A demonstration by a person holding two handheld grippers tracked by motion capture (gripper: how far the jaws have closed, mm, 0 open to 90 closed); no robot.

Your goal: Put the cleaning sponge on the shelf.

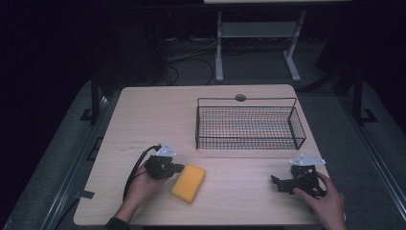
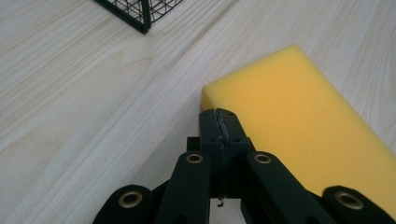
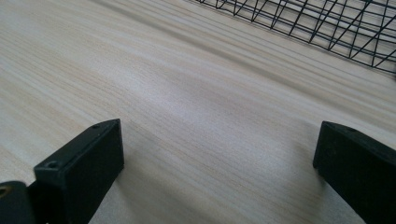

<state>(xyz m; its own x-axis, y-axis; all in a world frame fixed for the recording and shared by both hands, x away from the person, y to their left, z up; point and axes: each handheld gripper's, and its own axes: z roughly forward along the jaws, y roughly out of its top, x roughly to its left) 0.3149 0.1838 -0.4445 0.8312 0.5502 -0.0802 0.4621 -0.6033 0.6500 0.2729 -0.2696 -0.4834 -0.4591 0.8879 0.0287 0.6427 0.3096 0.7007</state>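
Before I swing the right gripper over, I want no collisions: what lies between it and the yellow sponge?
Only bare table, as the high view shows: nothing sits between the right gripper and the yellow sponge.

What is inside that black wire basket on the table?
Nothing that I can see: through the mesh of the wire basket only the pale table shows. The yellow sponge lies outside it, by the left gripper. The near wall's wires may hide something very small.

A yellow rectangular sponge (image 1: 188, 183) lies flat on the table's near edge, angled, just beside the left gripper (image 1: 178, 168).
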